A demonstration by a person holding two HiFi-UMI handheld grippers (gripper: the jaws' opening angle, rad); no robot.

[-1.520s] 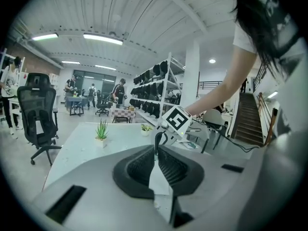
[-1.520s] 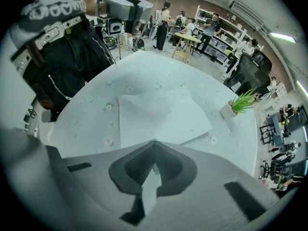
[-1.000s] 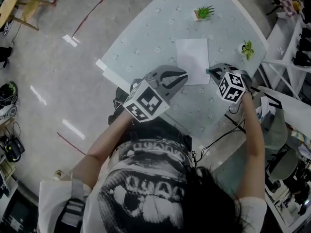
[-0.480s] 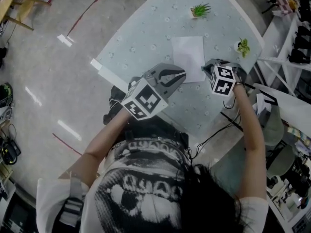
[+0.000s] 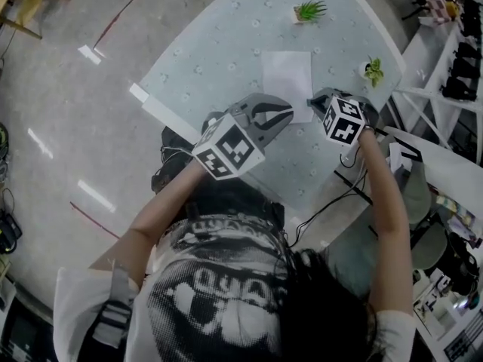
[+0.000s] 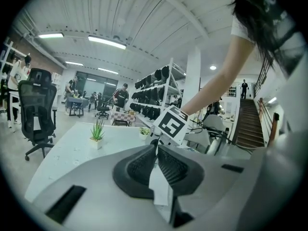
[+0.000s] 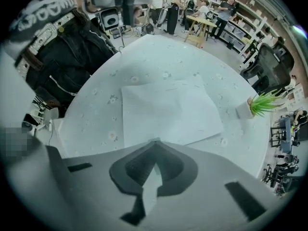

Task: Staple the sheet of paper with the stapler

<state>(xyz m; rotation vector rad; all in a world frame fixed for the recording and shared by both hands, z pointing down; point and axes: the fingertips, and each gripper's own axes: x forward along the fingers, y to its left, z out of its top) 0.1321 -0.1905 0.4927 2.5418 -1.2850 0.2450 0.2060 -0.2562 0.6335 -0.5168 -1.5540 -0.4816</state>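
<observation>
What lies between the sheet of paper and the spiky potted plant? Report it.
Nothing but bare table with its small flower print, between the sheet of paper and the spiky potted plant. The right gripper view shows this most clearly.

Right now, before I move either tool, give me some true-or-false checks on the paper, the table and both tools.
1. The sheet of paper lies flat on the table. True.
2. The right tool has its jaws wide open. False: its jaws are together.
3. A stapler sits on top of the paper. False: no stapler shows in any view.
4. Two potted plants stand on the table. True.
5. The left tool grips one of the plants. False: its jaws are together on nothing, well short of both plants.
</observation>
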